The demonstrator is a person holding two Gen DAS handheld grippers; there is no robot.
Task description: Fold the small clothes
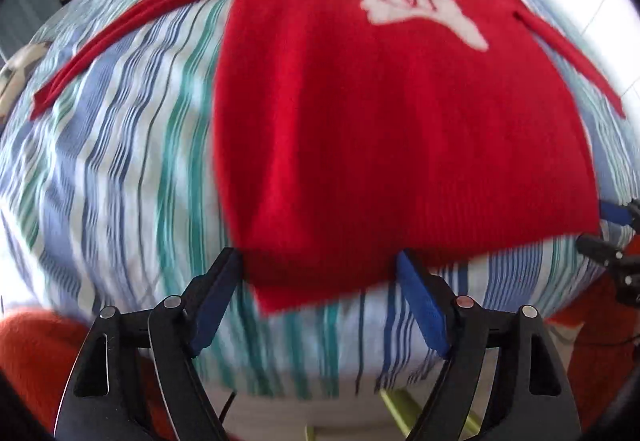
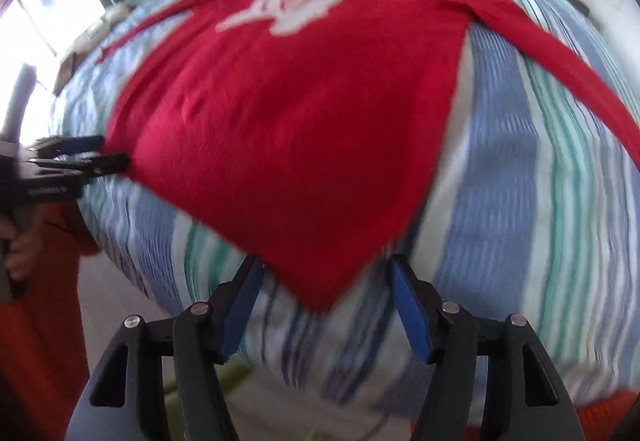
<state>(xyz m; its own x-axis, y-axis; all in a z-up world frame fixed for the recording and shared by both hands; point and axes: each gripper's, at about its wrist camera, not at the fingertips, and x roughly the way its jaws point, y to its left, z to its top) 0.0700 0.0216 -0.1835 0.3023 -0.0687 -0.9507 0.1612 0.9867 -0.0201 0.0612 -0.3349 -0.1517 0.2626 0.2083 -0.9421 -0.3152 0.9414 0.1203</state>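
Lying flat on the striped bedspread point(image 1: 120, 169), red sweater point(image 1: 380, 141); left gripper point(image 1: 320, 269) and right gripper point(image 2: 326, 277) spread wide, empty, at hem corners. Only the right view shows a hand point(image 2: 20, 253).

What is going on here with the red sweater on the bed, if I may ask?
A person is setting up to fold a red sweater spread flat on a striped bed cover, sleeves out. The left tool and right tool are both open, each at a bottom corner of the hem, gripping nothing yet.
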